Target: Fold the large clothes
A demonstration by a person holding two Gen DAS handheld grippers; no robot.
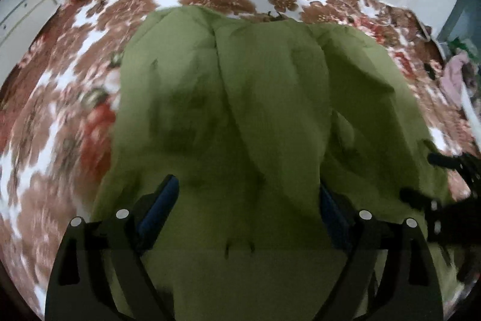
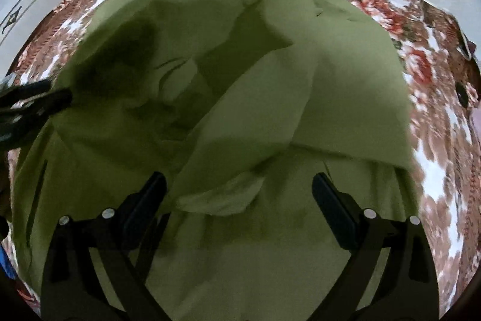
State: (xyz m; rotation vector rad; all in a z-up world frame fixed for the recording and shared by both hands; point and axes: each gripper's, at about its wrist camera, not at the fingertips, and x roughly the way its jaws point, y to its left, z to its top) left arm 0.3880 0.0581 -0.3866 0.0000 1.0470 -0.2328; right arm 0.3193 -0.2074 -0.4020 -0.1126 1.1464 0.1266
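Both my grippers hang over the green garment [image 1: 240, 116] with jaws wide and nothing pinched: left gripper [image 1: 249, 200], right gripper [image 2: 240, 194]. I judge a fold has just been laid and released. Further out, the cloth lies bunched on the floral bedspread [image 1: 60, 110]; next I need a fresh edge to grip.

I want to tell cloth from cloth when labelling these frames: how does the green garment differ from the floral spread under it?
The green garment is one plain olive colour; the floral bedspread is patterned in brown, red and white. The garment lies on top, rumpled into overlapping folds with shadowed creases; the bedspread lies flatter beneath it and reaches past it on the left, far and right sides. Both are soft fabric, blurred in places.
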